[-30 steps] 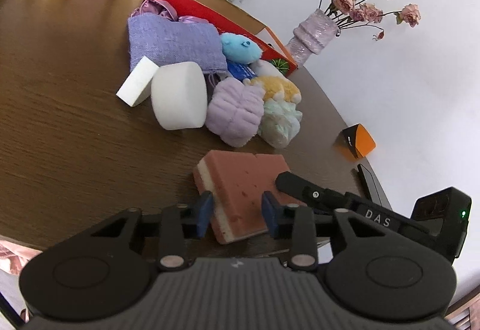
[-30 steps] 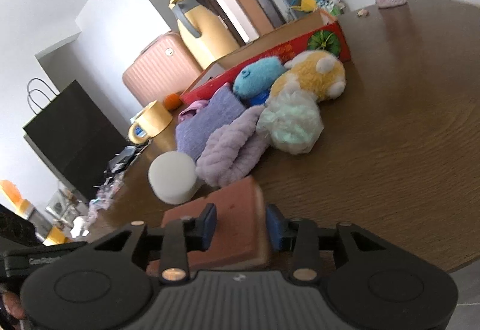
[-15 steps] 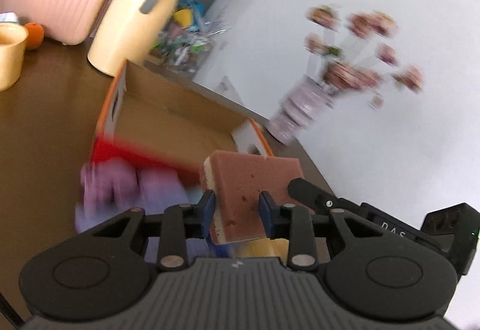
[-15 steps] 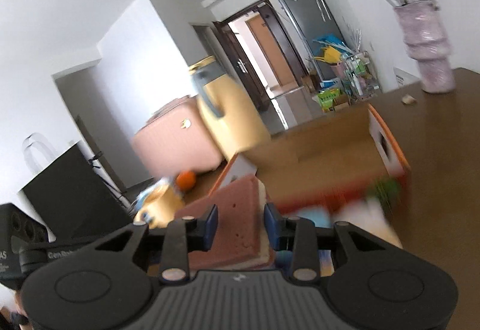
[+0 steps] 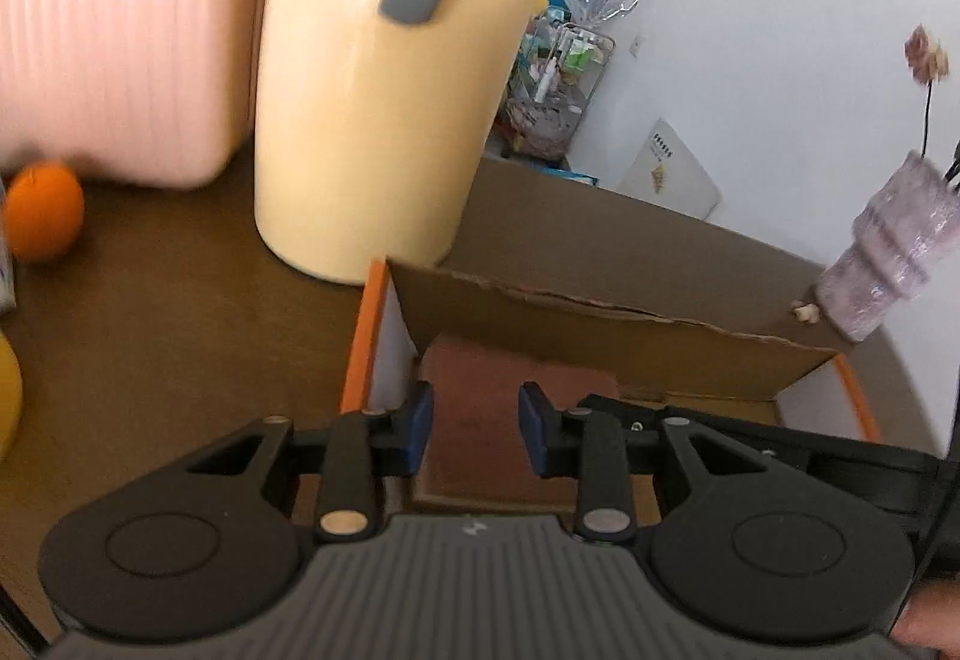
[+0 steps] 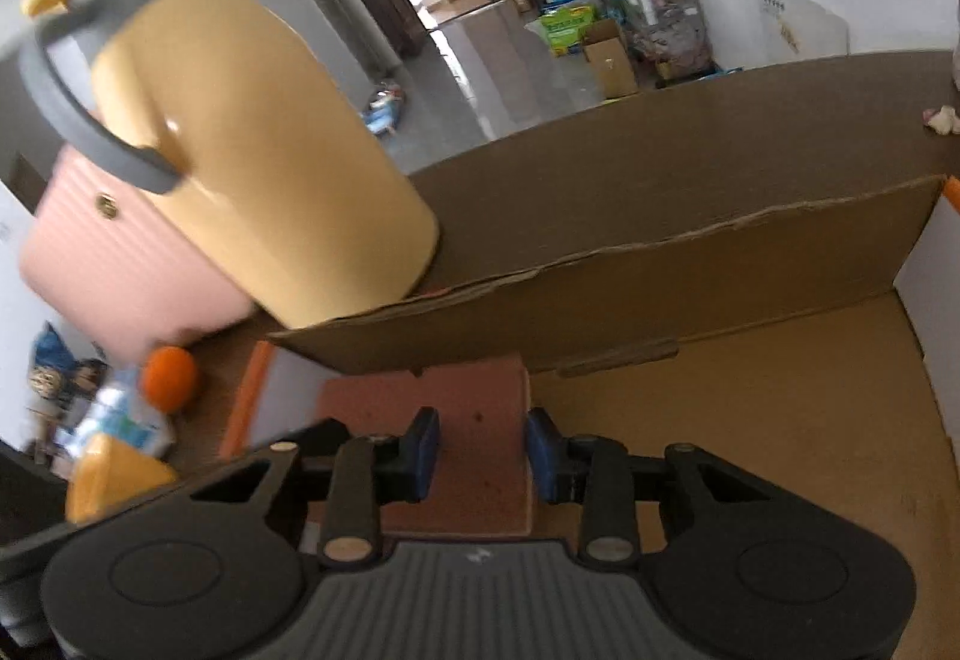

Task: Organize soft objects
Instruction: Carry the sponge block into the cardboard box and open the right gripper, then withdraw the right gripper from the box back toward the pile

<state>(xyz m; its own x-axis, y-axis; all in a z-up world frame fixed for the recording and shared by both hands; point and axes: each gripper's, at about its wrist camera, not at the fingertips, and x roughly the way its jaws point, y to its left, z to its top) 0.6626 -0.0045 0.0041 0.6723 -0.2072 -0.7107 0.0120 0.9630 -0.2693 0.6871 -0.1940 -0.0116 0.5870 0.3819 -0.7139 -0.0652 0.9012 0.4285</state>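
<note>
Pink suitcase (image 5: pixel 114 36) blurry, cut off at left edge. Yellow jug (image 6: pixel 252 150) blurry. Sponge (image 5: pixel 480 420) near end hidden behind gripper body. Vase (image 5: pixel 888 264) cut off.

The left tool (image 5: pixel 474 435) grips a reddish sponge (image 5: pixel 480 420) over the open box (image 5: pixel 600 324). Behind the box stand a yellow jug (image 5: pixel 372 108) and pink suitcase (image 5: pixel 114 36); an orange (image 5: pixel 43 219) lies on the worktop (image 5: pixel 168 336).

Black left claw (image 5: pixel 474 425), blue pads (image 5: pixel 418 425), ribbed grey housing
</note>
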